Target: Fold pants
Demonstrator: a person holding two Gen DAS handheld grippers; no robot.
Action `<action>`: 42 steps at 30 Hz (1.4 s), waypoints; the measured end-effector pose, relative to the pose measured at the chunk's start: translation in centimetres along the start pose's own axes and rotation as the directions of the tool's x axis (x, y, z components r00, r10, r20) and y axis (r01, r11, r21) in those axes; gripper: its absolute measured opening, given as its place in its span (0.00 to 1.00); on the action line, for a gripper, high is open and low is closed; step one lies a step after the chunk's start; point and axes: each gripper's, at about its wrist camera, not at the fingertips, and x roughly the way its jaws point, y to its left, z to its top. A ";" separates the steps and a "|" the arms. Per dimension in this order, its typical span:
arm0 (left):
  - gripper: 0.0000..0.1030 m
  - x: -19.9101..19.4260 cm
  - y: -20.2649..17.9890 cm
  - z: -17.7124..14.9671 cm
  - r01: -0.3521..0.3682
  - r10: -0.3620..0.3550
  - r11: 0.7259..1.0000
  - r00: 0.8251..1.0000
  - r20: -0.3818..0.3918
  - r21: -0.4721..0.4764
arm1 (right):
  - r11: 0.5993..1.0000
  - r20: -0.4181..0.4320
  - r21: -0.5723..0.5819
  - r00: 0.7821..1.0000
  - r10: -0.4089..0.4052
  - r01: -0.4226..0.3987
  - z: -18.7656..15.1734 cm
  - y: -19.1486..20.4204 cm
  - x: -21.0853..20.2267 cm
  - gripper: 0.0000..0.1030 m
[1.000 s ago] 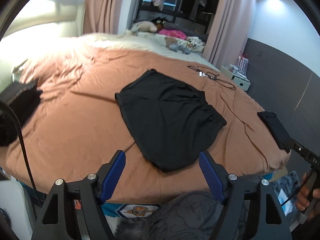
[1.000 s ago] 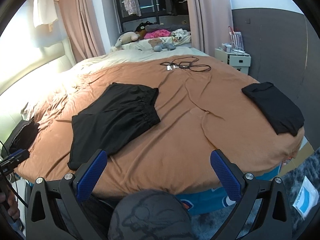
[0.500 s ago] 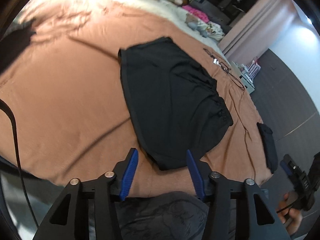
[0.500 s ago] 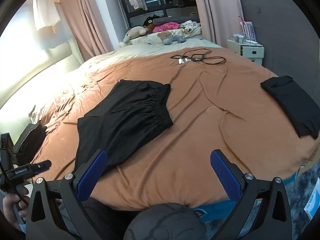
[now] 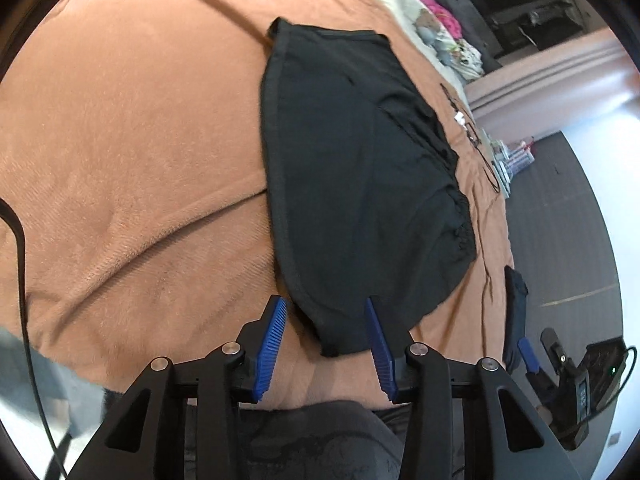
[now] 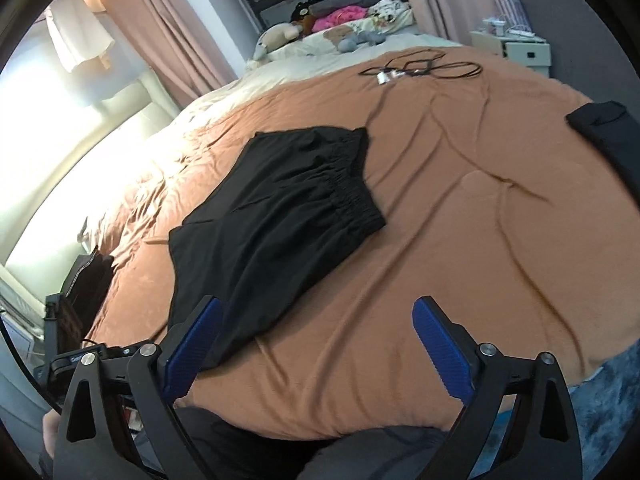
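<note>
Shorts point(image 5: 360, 184) flat on bed point(image 5: 120, 160), black, waistband toward far side, leg hems toward near edge. L gripper point(image 5: 326, 344) low at near hem corner; jaws partly open, straddling the corner, nothing pinched afaict. R gripper point(image 6: 316, 344) above near edge of bed, jaws wide, empty; its left finger point(image 6: 192, 344) overlaps the shorts' near hem in view, contact unclear. 2nd dark garment point(image 6: 612, 136) folded at right edge of bed, well apart. Cables point(image 6: 416, 66) on far side near pillows.
</note>
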 end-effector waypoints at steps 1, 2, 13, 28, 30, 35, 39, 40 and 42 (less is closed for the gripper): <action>0.42 0.2 0.2 0.2 -0.010 0.010 1.000 1.000 -0.002 -0.009 | 1.000 0.001 -0.003 1.000 0.006 -0.006 0.1 0.0 0.1 0.93; 0.42 0.5 0.4 0.3 -0.011 0.011 1.000 1.000 -0.005 -0.019 | 1.000 0.001 -0.004 1.000 0.010 -0.010 0.2 -0.2 0.3 0.93; 0.37 3.4 0.7 1.7 -0.021 0.019 0.998 0.999 -0.036 -0.065 | 0.999 -0.082 0.041 0.997 -0.008 0.012 1.8 -2.0 3.9 0.93; 0.05 1.7 0.2 2.6 0.010 -0.009 0.996 1.000 0.006 -0.086 | 0.986 -0.121 0.157 0.990 0.075 -0.055 3.7 -2.6 9.8 0.71; 0.04 1.3 0.2 2.7 0.020 -0.019 0.996 1.000 0.015 -0.090 | 0.979 -0.115 0.191 0.989 0.089 -0.066 4.0 -3.2 10.3 0.69; 0.04 0.1 -0.2 3.1 0.058 -0.055 0.994 0.998 0.043 -0.092 | 0.947 -0.113 0.302 0.982 0.150 -0.110 4.1 -4.2 10.8 0.59; 0.04 -0.8 -0.9 3.3 0.080 -0.076 0.994 0.995 0.059 -0.079 | 0.934 -0.114 0.342 0.982 0.152 -0.105 4.9 -4.5 11.0 0.59; 0.04 -1.1 -1.0 3.3 0.084 -0.079 0.993 0.995 0.062 -0.082 | 0.928 -0.113 0.357 0.981 0.159 -0.109 5.1 -4.6 11.2 0.59; 0.04 -1.4 -1.1 3.3 0.089 -0.083 0.993 0.994 0.069 -0.083 | 0.920 -0.118 0.379 0.980 0.158 -0.103 5.4 -4.8 11.5 0.59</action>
